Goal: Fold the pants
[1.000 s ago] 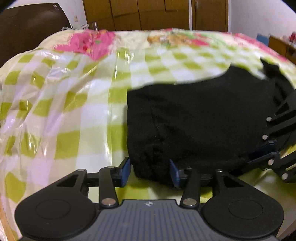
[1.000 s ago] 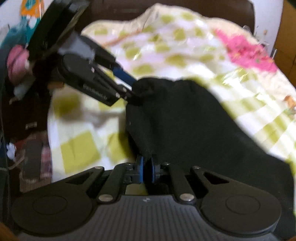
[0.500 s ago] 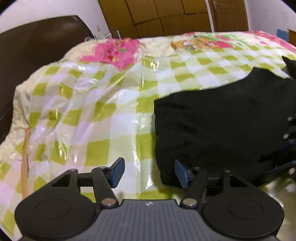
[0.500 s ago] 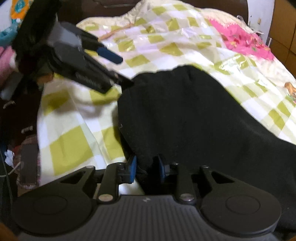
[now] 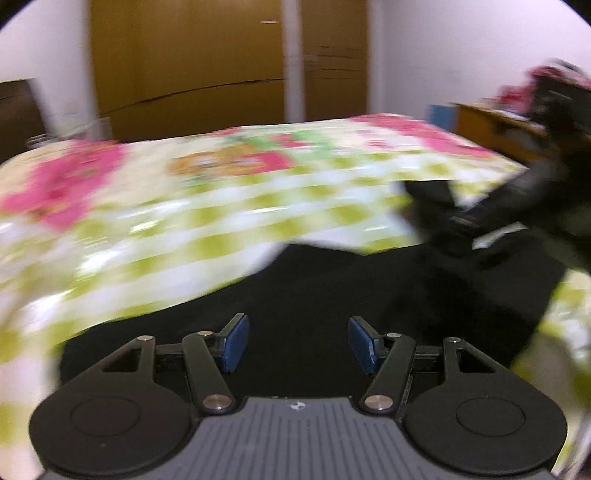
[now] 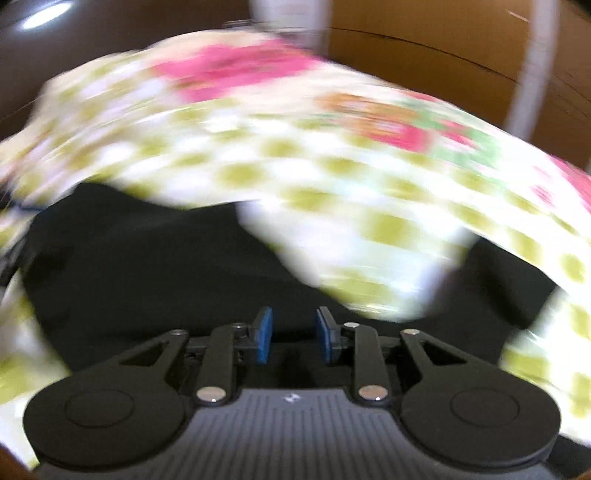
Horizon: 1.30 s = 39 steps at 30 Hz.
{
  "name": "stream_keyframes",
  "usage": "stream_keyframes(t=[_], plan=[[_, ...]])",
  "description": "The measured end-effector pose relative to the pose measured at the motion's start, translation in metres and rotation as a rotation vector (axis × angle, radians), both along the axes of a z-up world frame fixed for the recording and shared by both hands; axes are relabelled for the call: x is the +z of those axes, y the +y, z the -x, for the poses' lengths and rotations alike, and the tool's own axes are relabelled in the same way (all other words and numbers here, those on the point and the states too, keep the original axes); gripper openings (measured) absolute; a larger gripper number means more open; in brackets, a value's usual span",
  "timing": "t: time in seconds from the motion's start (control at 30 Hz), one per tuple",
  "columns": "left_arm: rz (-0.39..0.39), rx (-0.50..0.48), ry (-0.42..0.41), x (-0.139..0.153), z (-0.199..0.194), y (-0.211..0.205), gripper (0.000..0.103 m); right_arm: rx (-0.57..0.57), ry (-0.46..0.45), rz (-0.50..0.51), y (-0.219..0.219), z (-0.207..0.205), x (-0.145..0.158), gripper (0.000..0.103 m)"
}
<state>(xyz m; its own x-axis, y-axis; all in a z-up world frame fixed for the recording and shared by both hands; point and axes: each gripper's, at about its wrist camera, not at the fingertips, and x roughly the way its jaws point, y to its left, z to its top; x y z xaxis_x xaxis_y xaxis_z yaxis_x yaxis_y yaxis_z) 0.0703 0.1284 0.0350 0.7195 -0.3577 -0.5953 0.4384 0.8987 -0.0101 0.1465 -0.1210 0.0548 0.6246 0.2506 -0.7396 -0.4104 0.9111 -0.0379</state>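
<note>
The black pants lie folded on the bed's green-and-white checked cover. Both views are blurred by motion. My left gripper is open, its blue pads apart over the black cloth with nothing between them. The right gripper shows as a dark blur at the right edge of the left wrist view. In the right wrist view the pants spread below and beside the cover. My right gripper is open, with its pads a little apart above the cloth and empty.
Wooden wardrobe doors stand behind the bed. A wooden desk with clutter is at the far right. A dark headboard is behind the bed in the right wrist view. Pink floral patches mark the cover's far side.
My right gripper has let go of the pants edge and opened. My left gripper opened wider. Both grippers swung quickly to new positions over the black cloth, so the views are blurred.
</note>
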Motion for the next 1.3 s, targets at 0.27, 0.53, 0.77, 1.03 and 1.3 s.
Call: stream_keyframes(t=[0.27,0.53,0.77,1.03,1.3], plan=[[0.04,-0.163,0.038,-0.011,-0.031,-0.112,0.072,-0.324,0.093,-0.14,-0.093,-0.084,-0.016,0.045],[-0.035,-0.166,0.067,-0.035,-0.048,-0.155,0.063,-0.471,0.134,-0.227,-0.108,-0.14,-0.047,0.044],[-0.059,-0.165,0.071,-0.029,-0.048,-0.166,0.038,-0.522,0.077,-0.372,-0.147,-0.139,-0.031,0.003],[-0.039,-0.308,0.055,-0.024,-0.011,-0.192,0.039,-0.568,-0.147,-0.557,-0.241,0.039,0.033,0.003],[-0.151,-0.359,0.106,-0.052,0.001,-0.231,0.039,-0.695,0.045,-0.529,-0.28,0.101,-0.055,0.011]])
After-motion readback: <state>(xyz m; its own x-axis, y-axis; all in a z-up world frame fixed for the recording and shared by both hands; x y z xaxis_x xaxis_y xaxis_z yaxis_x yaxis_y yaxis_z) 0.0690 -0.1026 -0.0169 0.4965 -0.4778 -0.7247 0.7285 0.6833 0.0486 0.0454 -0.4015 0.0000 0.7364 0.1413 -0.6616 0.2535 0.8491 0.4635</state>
